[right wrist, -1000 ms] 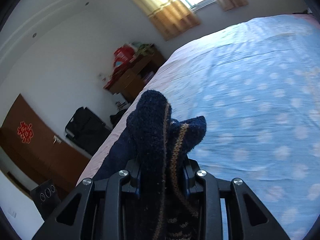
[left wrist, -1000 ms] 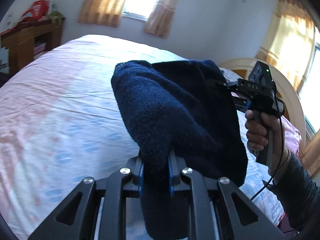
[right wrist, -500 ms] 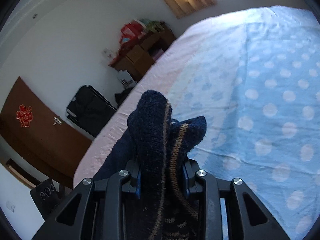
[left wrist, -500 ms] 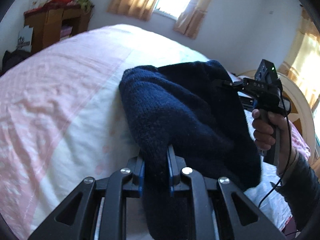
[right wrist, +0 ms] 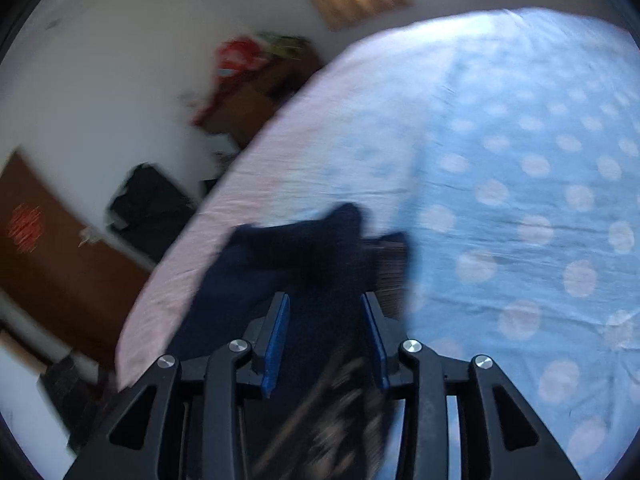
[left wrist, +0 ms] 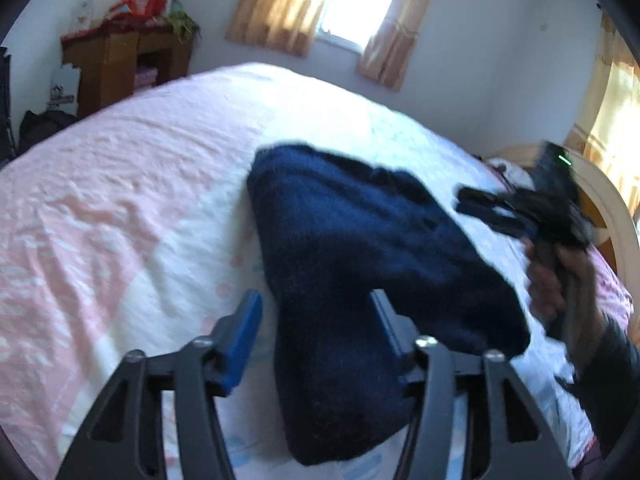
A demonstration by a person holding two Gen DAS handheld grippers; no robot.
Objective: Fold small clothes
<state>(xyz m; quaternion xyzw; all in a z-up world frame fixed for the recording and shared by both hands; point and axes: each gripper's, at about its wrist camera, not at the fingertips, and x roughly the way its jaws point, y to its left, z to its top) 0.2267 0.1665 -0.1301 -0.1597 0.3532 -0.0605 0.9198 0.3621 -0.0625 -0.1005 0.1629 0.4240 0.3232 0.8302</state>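
A dark navy knitted garment lies bunched on the bed. My left gripper is open, its blue pads either side of the garment's near end without pinching it. In the right wrist view the same garment, with tan stripes near its hem, lies between my open right gripper fingers. The right gripper also shows blurred at the right of the left wrist view, held in a hand, just beyond the garment's far edge.
The bed sheet is pink on one side and blue with pale dots on the other. A wooden cabinet with red items stands by the far wall. A black bag and brown door are beside the bed. A curved headboard is at right.
Both grippers were shut on the navy garment; now both have opened and let it go. The garment has dropped onto the bed. The right gripper is moving, blurred.
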